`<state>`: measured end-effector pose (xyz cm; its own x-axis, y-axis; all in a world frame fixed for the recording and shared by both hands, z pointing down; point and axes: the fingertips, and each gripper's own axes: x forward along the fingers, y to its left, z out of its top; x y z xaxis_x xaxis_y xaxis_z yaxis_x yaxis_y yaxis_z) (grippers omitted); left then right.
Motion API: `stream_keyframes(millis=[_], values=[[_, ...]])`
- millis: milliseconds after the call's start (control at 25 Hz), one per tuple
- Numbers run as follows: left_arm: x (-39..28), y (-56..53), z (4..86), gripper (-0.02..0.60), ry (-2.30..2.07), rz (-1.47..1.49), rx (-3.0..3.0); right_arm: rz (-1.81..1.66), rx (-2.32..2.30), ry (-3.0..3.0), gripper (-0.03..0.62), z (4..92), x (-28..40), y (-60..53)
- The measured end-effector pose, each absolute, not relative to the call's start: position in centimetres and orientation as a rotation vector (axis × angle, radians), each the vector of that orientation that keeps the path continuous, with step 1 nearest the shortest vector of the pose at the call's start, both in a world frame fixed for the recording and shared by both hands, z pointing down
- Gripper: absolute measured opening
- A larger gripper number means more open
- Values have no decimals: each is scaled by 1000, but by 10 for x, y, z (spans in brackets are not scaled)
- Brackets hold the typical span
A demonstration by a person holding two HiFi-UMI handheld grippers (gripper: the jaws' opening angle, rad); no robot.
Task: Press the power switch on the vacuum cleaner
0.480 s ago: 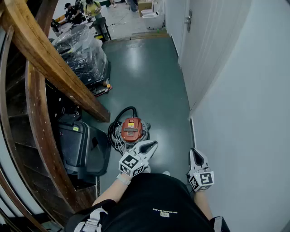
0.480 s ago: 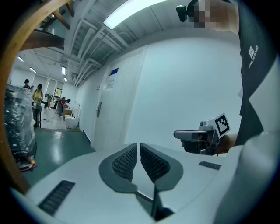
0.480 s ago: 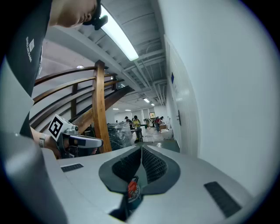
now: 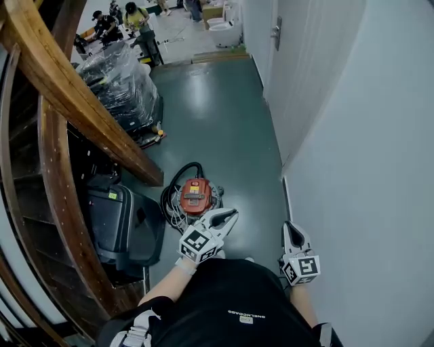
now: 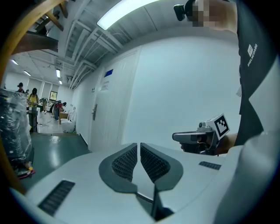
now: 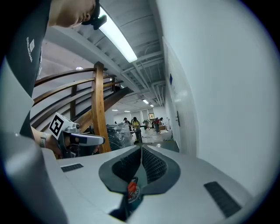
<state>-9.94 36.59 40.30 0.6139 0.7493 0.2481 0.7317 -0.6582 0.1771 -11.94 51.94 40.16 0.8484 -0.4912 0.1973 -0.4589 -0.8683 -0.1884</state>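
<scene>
A red vacuum cleaner (image 4: 195, 195) stands on the dark green floor with its black hose (image 4: 178, 177) coiled round it. In the head view my left gripper (image 4: 228, 215) hovers just in front of and right of the vacuum, well above it, jaws closed together. Held further right by the white wall, my right gripper (image 4: 290, 228) is shut too. The left gripper view shows its pads (image 5: 127, 161) meeting at the tips with nothing between them. A small red piece of the vacuum (image 6: 131, 188) shows through the gap under the right gripper's closed pads (image 6: 153, 166).
A curved wooden stair rail (image 4: 81, 101) and a black bin-like unit (image 4: 122, 223) stand at the left. A plastic-wrapped pallet (image 4: 122, 81) sits further down the corridor. A white wall (image 4: 366, 169) with a door (image 4: 291, 54) runs along the right. People (image 4: 135, 17) stand at the far end.
The head view has shifted a little, so the vacuum sits slightly higher in the picture. Both grippers hold much the same place and stay shut.
</scene>
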Motion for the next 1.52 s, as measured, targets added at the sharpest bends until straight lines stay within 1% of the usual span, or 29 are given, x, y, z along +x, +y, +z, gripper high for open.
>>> stream_keyframes(millis=[400,680,920,1240,1520], values=[[-115,373,415,17,1183,504,2810,-338,-2856,804,28,406,-122,537],[-99,357,426,17,1123,519,2802,-375,-2841,848,28,415,-100,521],[-46,317,436,17,1068,530,2792,-419,-2822,911,28,423,-39,478],[41,220,429,17,941,490,2803,-462,-2842,1050,28,415,65,387],[64,133,427,17,730,463,2836,-466,-2827,1263,28,407,125,302]])
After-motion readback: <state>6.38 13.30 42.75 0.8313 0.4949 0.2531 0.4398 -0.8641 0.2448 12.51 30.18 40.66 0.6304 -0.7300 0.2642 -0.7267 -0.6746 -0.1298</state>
